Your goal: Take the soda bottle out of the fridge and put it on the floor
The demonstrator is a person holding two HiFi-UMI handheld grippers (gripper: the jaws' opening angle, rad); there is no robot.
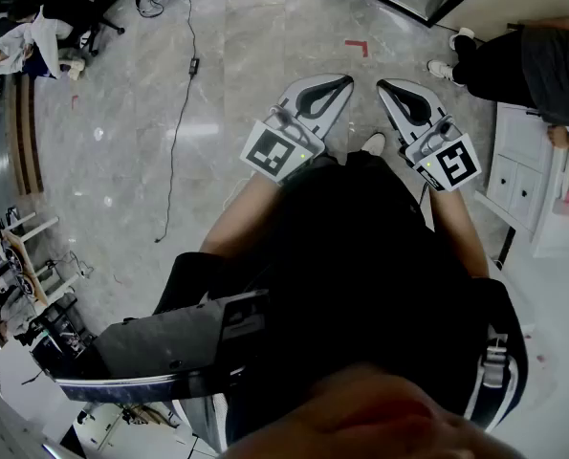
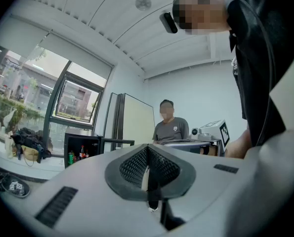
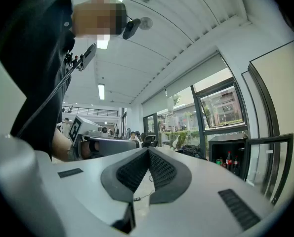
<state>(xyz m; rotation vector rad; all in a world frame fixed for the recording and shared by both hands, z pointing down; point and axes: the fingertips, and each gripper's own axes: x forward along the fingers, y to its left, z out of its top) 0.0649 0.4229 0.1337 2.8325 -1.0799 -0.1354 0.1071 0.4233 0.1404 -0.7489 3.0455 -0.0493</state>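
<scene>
A small black fridge (image 2: 82,149) stands open by the window, with dark soda bottles (image 2: 81,153) and a green can (image 2: 71,158) inside. The right gripper view shows the same fridge (image 3: 226,157), its bottles (image 3: 229,160) and its door (image 3: 268,164) swung open. Both grippers are far from it, held side by side in front of the person's body. My left gripper (image 1: 346,81) (image 2: 147,148) is shut on nothing. So is my right gripper (image 1: 381,85) (image 3: 147,150), its jaws closed and empty.
A black cable (image 1: 183,84) trails across the grey tiled floor (image 1: 236,55). A white cabinet (image 1: 528,165) and a standing person (image 1: 514,60) are at the right. A person in a grey shirt (image 2: 170,128) stands beyond the fridge. Desks and chairs (image 1: 35,36) line the left.
</scene>
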